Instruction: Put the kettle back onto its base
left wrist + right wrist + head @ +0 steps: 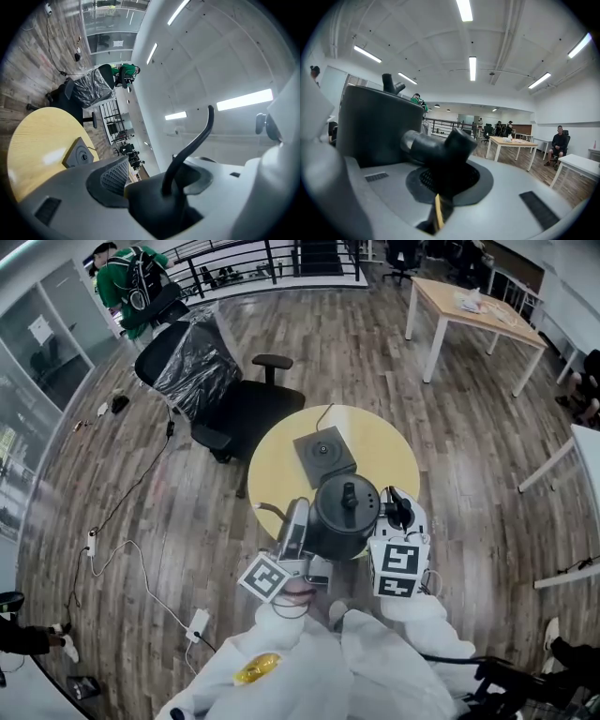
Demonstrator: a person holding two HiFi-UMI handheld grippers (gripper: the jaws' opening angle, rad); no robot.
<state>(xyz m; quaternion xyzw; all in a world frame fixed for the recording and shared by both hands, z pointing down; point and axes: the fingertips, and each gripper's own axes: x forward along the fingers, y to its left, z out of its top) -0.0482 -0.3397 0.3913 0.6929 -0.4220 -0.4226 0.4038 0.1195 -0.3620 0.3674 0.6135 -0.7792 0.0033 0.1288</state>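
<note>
A black kettle (pixel 345 512) with a lid knob hangs over the near edge of the round yellow table (pixel 394 451), held between both grippers. My left gripper (pixel 305 523) grips its left side, jaws wide around the black body (pixel 157 208), with the thin curved spout (pixel 197 140) rising from between them. My right gripper (pixel 392 509) is shut on the kettle's black handle (pixel 440 150), and the kettle body (pixel 375 126) fills the left of that view. The dark grey square base (pixel 324 455) lies bare on the table just beyond the kettle, and shows in the left gripper view too as the base (pixel 79 153).
A black office chair (pixel 202 381) with a plastic-wrapped back stands against the table's far left. A wooden desk (pixel 473 310) is at the far right, a white table (pixel 586 451) at the right edge. Cables (pixel 122 549) trail over the floor at left. A person in green (pixel 127 277) stands far back.
</note>
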